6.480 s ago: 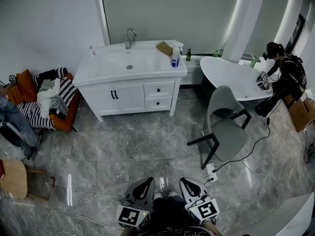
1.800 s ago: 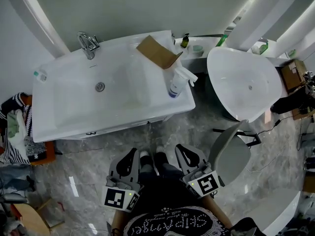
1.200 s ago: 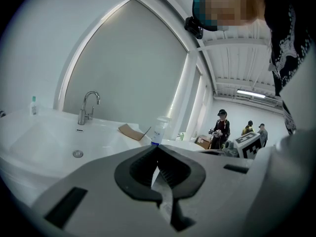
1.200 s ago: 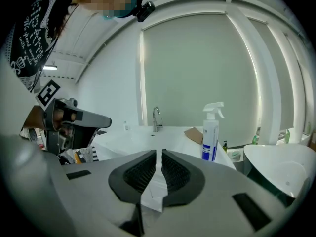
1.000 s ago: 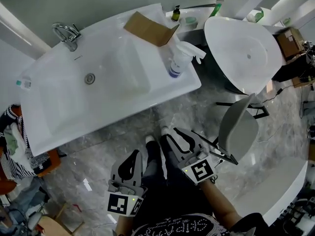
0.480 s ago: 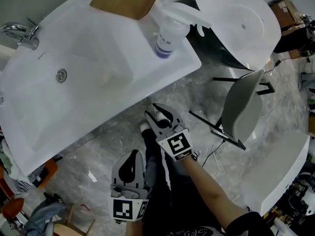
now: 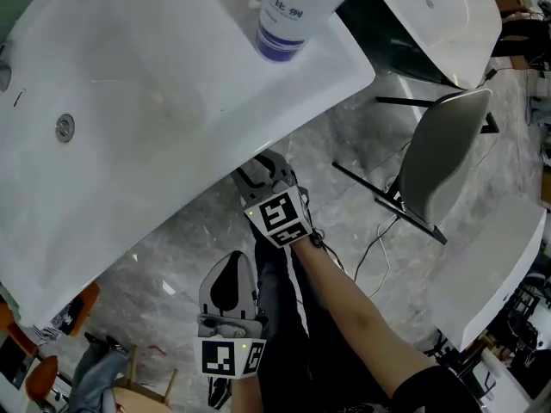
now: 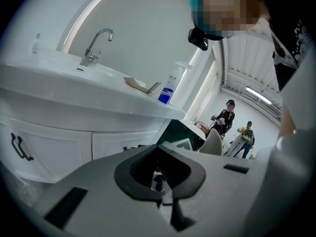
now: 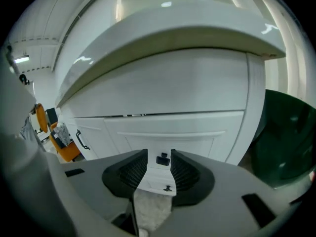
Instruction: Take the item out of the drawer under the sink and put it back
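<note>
So the right gripper (image 7: 263,169) is down low in front of the white cabinet under the sink (image 7: 129,101), poking in just below the edge of the tabletop. Its jaws have just been opening and now stand wide apart with nothing gripped. In the right gripper view the small dark knob (image 9: 163,158) of the upper drawer (image 9: 197,142) lines up right in the gap between them. I can't tell if it's touching yet. A second knob (image 9: 168,187) shows just below it on the lower drawer. Both drawers are shut, so whatever's inside is hidden.

The left gripper (image 7: 232,258) hangs back, nearer the person's legs and well apart from the cabinet. Its jaws are together and it's holding nothing. In its own view the right gripper's marker cube sits past the jaw tips, with the cabinet doors and their dark handles (image 8: 19,147) off to the left.

Up on the tabletop there's a spray bottle (image 7: 288,11) near the right end, and the left gripper view also catches the faucet (image 8: 96,46). A grey chair (image 7: 439,166) stands on the marble floor to the right.
</note>
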